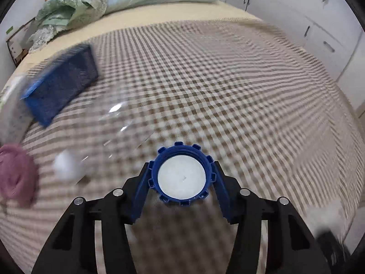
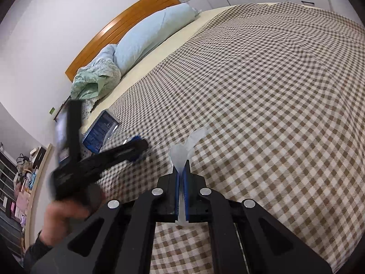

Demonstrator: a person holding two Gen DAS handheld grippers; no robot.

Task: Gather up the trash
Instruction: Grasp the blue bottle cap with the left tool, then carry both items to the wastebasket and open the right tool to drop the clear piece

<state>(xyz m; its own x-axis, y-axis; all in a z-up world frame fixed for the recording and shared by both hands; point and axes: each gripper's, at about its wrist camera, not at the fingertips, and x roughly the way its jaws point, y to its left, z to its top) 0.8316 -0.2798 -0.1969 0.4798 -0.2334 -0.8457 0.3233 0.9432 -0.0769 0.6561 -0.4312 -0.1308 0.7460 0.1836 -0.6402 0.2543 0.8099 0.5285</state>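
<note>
The left claw (image 1: 182, 178) is clamped on a blue bottle cap (image 1: 182, 174), the clear bottle (image 1: 118, 123) running ahead and to its left over the checked bedspread (image 1: 228, 91). The right claw (image 2: 181, 171) is pinched shut on a thin white bag (image 2: 182, 153), which sticks out straight ahead. The blue box (image 1: 61, 84) lies further ahead-left of the left claw, nearer that hand; its print is too blurred to read.

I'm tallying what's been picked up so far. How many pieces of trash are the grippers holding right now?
2. The left gripper is clamped on a blue bottle cap; the right gripper pinches a whitish plastic scrap. More trash on the bed may be blurred or hidden.
</note>
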